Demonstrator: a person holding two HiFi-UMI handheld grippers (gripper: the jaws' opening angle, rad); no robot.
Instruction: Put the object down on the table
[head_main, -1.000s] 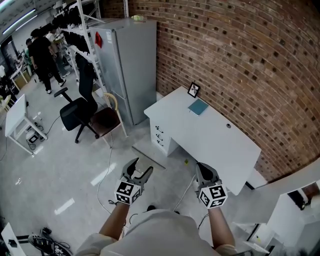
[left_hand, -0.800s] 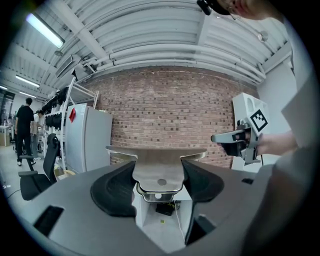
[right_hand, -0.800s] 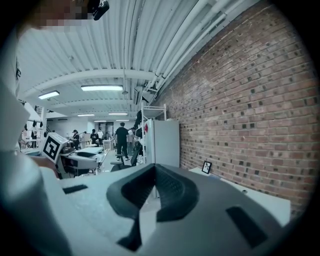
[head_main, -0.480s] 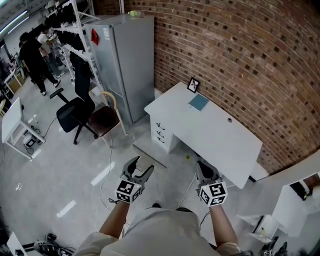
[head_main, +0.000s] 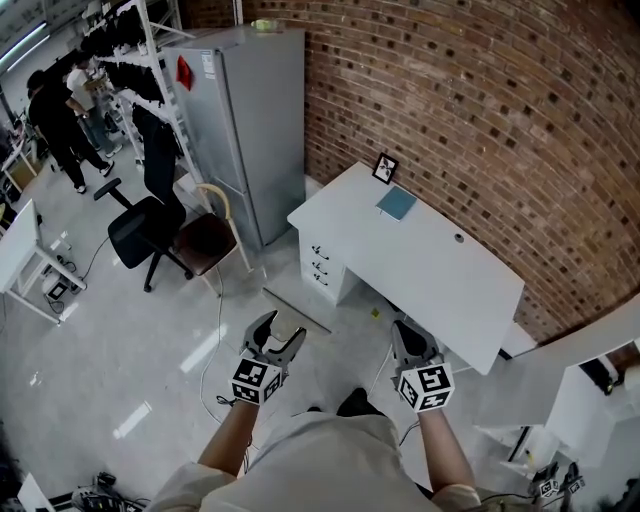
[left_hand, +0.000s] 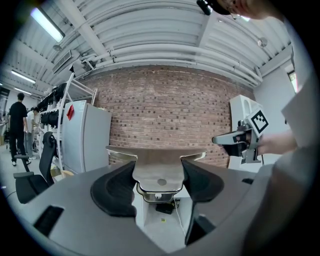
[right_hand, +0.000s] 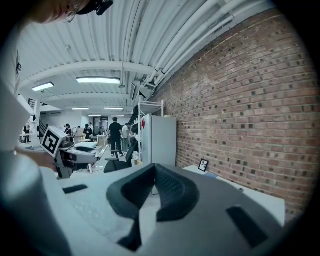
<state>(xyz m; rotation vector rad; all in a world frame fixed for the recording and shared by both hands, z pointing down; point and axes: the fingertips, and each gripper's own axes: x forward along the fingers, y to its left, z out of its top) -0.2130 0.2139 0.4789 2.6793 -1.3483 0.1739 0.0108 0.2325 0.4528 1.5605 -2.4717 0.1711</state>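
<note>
A flat, dull metal plate (left_hand: 158, 172) with a small hole and wide wings sits between the dark pads of my left gripper (left_hand: 157, 166), and its edges touch both pads. In the head view that left gripper (head_main: 282, 332) hovers over the floor, jaws wide, left of the white desk (head_main: 440, 290). My right gripper (head_main: 405, 332) is at the desk's near edge, and its ribbed pads (right_hand: 170, 190) meet with nothing between them. Each gripper view catches the other gripper: the right gripper (left_hand: 239, 142) and the left gripper (right_hand: 74, 152).
On the desk's far end stand a small photo frame (head_main: 386, 170) and a teal notebook (head_main: 397, 204). A grey fridge (head_main: 245, 120), a brown chair (head_main: 208, 238) and a black office chair (head_main: 135, 228) stand left. A brick wall (head_main: 480, 120) runs behind. People stand far left.
Both grippers keep their pose and jaw spread. The view has drifted slightly, the desk looks a little nearer, and a dark shoe now shows below between the arms.
</note>
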